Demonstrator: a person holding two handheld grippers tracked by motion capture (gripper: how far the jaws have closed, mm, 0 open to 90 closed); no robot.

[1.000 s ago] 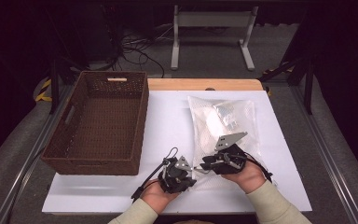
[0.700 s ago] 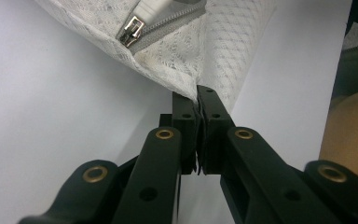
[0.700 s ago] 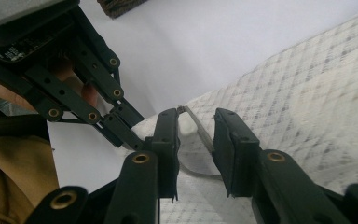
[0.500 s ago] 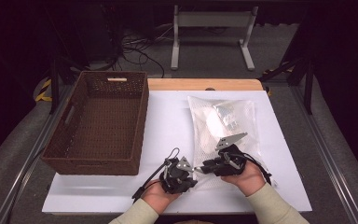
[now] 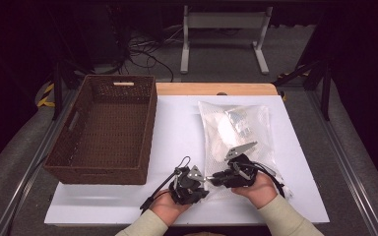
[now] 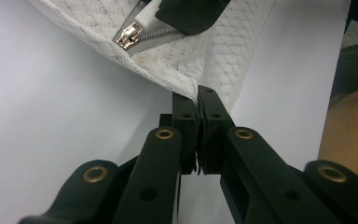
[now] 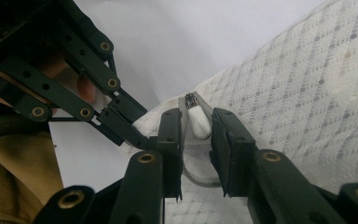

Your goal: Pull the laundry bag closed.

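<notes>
High view: the white mesh pouch (image 5: 236, 132) lies on the desk (image 5: 177, 128) at about 3 o'clock from the wicker basket (image 5: 103, 128). The left gripper (image 6: 198, 105) fingers are clamped on its corner; the right gripper (image 7: 196, 128) fingers straddle the white zipper pull (image 7: 198, 122), not visibly pressing.

1. The mesh bag (image 5: 236, 132) is white woven cloth, slightly glossy.
2. Its zipper pull (image 6: 129, 34) is shiny metal.
3. The basket (image 5: 74, 147) is brown rough wicker.
4. The table (image 5: 177, 128) is smooth, matt white.
</notes>
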